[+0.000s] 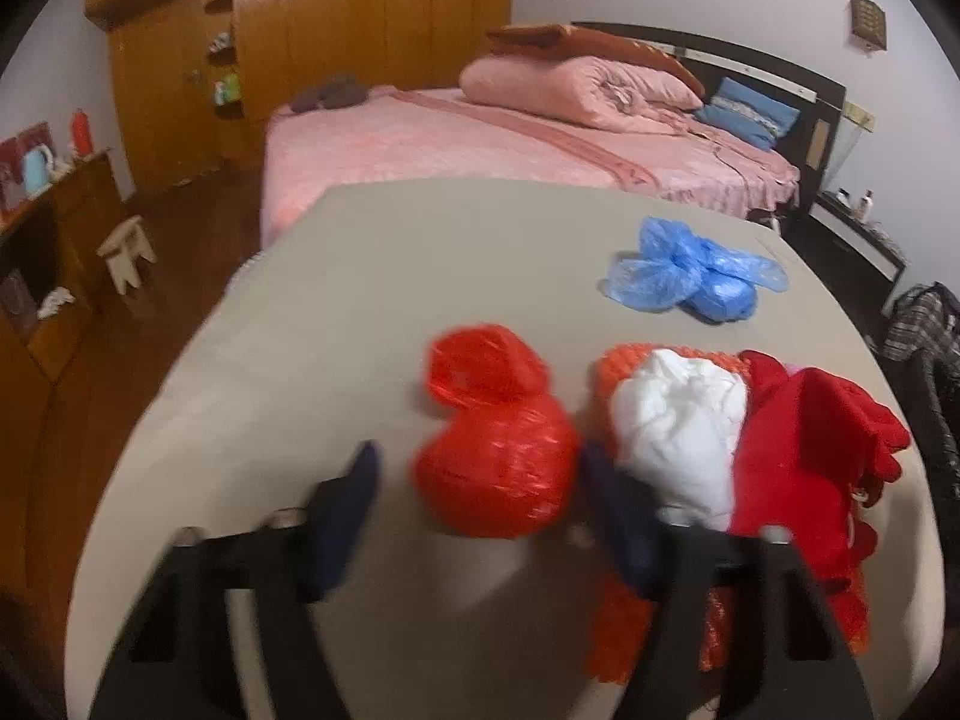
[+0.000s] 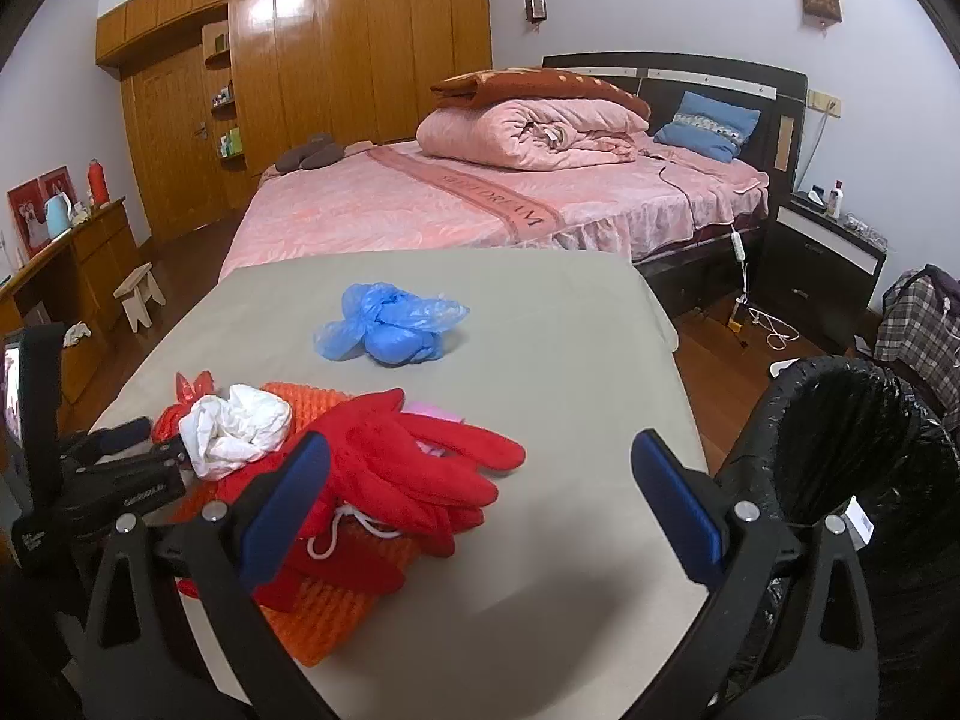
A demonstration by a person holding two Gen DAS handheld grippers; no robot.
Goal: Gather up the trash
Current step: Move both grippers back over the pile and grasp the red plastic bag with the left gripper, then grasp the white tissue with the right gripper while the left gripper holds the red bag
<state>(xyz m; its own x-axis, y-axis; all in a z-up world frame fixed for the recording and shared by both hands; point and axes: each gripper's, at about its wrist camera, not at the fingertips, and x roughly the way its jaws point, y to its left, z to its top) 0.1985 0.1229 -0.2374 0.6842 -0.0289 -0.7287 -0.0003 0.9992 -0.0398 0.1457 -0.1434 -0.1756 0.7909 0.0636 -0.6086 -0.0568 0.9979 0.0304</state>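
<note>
A knotted red plastic bag [image 1: 498, 456] lies on the beige table [image 1: 336, 312], just ahead of my open left gripper [image 1: 480, 468], whose fingers straddle its near end. Beside it is a crumpled white bag [image 1: 678, 426] on an orange knit cloth [image 1: 624, 372], with red gloves [image 1: 804, 456] to the right. A blue plastic bag [image 1: 690, 276] lies farther back. In the right wrist view my right gripper [image 2: 480, 468] is open and empty above the table's near right part, next to the red gloves [image 2: 414, 456], white bag [image 2: 234, 426] and blue bag [image 2: 390, 324]. A black-lined trash bin [image 2: 852, 438] stands at the right.
A pink bed [image 2: 420, 204] stands behind the table [image 2: 552, 360]. A wooden wardrobe [image 2: 336, 60] fills the back wall. A small stool [image 2: 141, 294] and a wooden sideboard [image 2: 72, 264] are at the left. A nightstand [image 2: 822, 252] and cables on the floor are at the right.
</note>
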